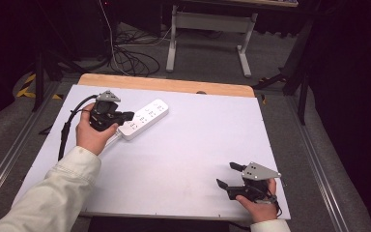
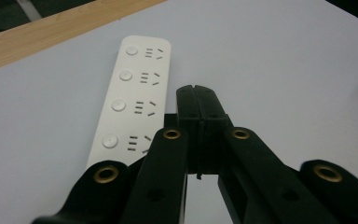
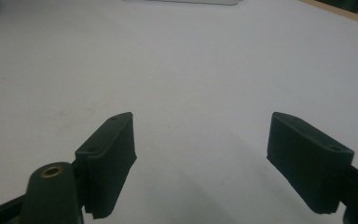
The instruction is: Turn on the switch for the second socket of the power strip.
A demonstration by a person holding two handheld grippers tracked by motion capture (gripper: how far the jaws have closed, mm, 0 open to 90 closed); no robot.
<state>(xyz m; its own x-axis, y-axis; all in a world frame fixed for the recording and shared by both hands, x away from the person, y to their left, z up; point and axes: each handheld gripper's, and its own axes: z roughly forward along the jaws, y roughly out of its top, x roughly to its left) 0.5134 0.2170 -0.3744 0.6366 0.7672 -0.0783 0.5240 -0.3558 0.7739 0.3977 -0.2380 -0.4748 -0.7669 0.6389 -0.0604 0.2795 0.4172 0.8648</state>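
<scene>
1. Left gripper has its jaws pressed together with nothing between them, just beside the power strip.
2. Right gripper rests spread wide, well apart, near the table's front edge.
3. Power strip lies flat at the far left; it is not grasped, so the handling seems barely begun.

A white table frame and black cables sit on the floor.
</scene>
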